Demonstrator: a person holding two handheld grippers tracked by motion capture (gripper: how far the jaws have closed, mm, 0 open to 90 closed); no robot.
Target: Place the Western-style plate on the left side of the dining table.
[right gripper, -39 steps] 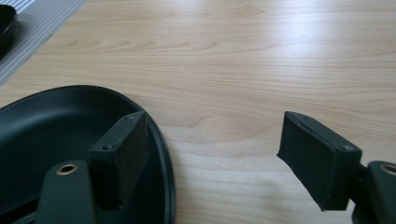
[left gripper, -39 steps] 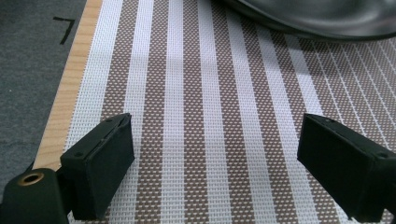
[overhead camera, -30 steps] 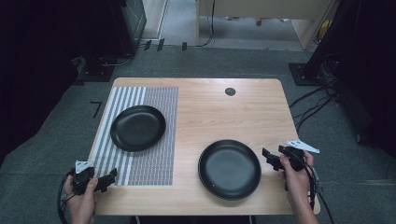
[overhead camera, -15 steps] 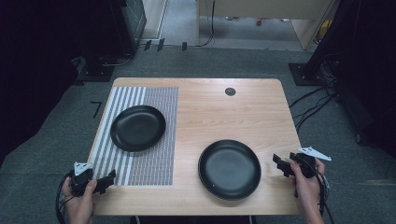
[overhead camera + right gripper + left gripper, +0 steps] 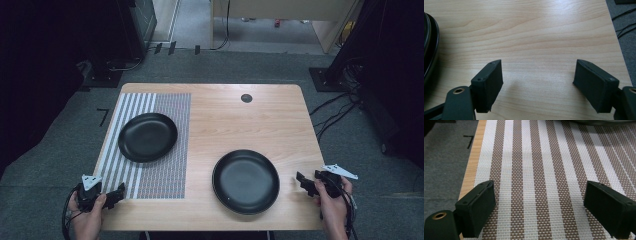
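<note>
Holding at the near edge of the wooden table (image 5: 225, 120), both tongs stand wide with nothing between their pads. The right gripper (image 5: 306, 182) has drawn back and down toward the near right corner since a second ago, when it sat higher and closer to the rim of the near black plate (image 5: 246, 181); it now hovers over bare wood just to that plate's right, apart from it, with the plate's dark rim (image 5: 429, 47) at the left edge of the right gripper view. The left gripper (image 5: 114, 196) has kept its place at the near left corner, its open jaws over the striped woven placemat (image 5: 544, 170). My reading is that the right hand is either settling back or lining up low for a side approach to the near plate's rim; no grip has begun.

Counting from near to far: two grippers, one per hand; two black plates, the near one on bare wood right of centre, the far black plate (image 5: 147, 136) resting on the placemat; one placemat covering the table's left part; one small dark round cap (image 5: 246, 98) set in the tabletop near the far edge
</note>
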